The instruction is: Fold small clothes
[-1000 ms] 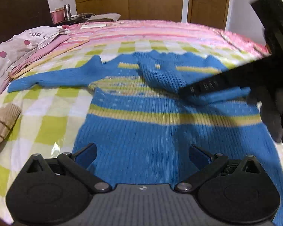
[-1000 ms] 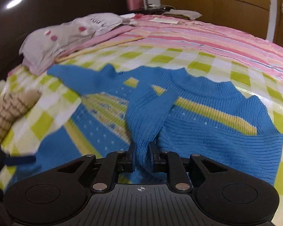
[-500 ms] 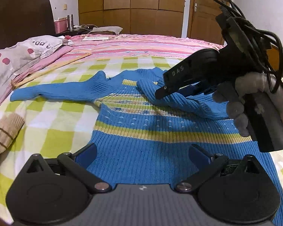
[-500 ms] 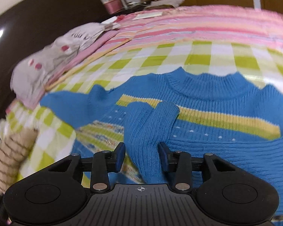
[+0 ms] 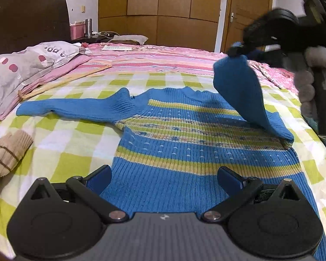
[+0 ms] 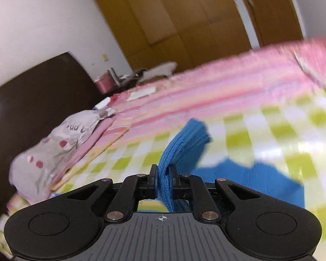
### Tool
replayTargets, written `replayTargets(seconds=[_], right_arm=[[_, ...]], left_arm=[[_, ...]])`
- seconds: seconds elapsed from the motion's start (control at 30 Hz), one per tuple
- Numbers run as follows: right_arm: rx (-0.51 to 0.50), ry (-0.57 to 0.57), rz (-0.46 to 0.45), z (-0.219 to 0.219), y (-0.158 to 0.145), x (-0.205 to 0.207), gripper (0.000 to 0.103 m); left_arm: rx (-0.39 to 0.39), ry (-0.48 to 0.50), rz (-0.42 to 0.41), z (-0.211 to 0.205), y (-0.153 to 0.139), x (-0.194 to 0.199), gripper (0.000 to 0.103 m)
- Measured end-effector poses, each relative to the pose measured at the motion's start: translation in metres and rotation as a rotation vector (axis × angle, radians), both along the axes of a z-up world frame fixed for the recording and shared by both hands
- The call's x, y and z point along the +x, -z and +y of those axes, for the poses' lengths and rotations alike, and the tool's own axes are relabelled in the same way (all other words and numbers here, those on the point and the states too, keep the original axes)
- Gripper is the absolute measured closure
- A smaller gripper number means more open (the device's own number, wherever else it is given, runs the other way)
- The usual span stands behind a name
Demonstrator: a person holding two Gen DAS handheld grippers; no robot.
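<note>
Blue sweater on the bed: folding barely begun, 1 sleeve up in the air.

The sweater lies face up and spread flat on the green-checked cover, body unfolded, hem nearest the left claw. That claw hangs low over the hem with its jaws spread wide and nothing between them. The right claw is closing on the cuff of the right sleeve, the knit pinched between its pads, and the sleeve hangs from it well above the sweater's shoulder. The other sleeve lies stretched out flat toward the pillow. As I judge it, no fold is set: both sleeves must go across the chest, then the body must be doubled over. A tan striped garment waits at the edge, untouched.
</note>
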State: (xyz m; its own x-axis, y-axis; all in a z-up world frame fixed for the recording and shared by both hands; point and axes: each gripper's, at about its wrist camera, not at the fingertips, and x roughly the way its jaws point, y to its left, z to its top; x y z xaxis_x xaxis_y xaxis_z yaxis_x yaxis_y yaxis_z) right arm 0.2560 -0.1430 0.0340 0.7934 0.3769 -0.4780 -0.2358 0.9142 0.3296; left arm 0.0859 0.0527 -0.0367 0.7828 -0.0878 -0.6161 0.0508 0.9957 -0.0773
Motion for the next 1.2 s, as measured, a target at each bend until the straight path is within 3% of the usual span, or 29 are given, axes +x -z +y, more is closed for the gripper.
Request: replayTargets(seconds=[0.13,0.27,0.37,0.63,0.77,0.87,0.97,1.07,1.2], right_arm=[[-0.126,-0.189,0.101,0.054,0.027,0.008,0.081],[-0.130,-0.231,0.106,0.053,0.034,0.002,0.081],[-0.147,-0.152,0.100,0.026,0.033,-0.003,0.081],[-0.393,0.122,0.204,-0.047,0.078,0.003,0.081],[-0.302,0.205,0.207,-0.074,0.081,0.006,0.085],[-0.350,0.256,0.190,-0.074,0.075,0.003,0.085],[-0.351,0.177,0.132,-0.059,0.064,-0.004,0.078],[-0.311,0.027,0.090,-0.029,0.056,-0.005,0.078],[-0.331,-0.160,0.055,0.027,0.056,0.003,0.078]], left_arm=[[0.010,-0.001,-0.009,0.000,0.000,-0.001,0.000],[0.018,0.006,-0.010,0.000,0.001,-0.001,0.000],[0.018,0.010,-0.014,0.000,0.001,0.000,0.000],[0.059,0.001,-0.023,-0.005,0.004,0.001,0.000],[0.085,0.001,-0.020,-0.009,0.007,0.003,0.000],[0.091,-0.001,-0.019,-0.010,0.008,0.004,0.000],[0.089,-0.006,-0.021,-0.009,0.008,0.006,0.000],[0.089,-0.017,-0.032,-0.007,0.007,0.005,0.000],[0.095,-0.035,-0.042,-0.004,0.005,0.005,0.000]])
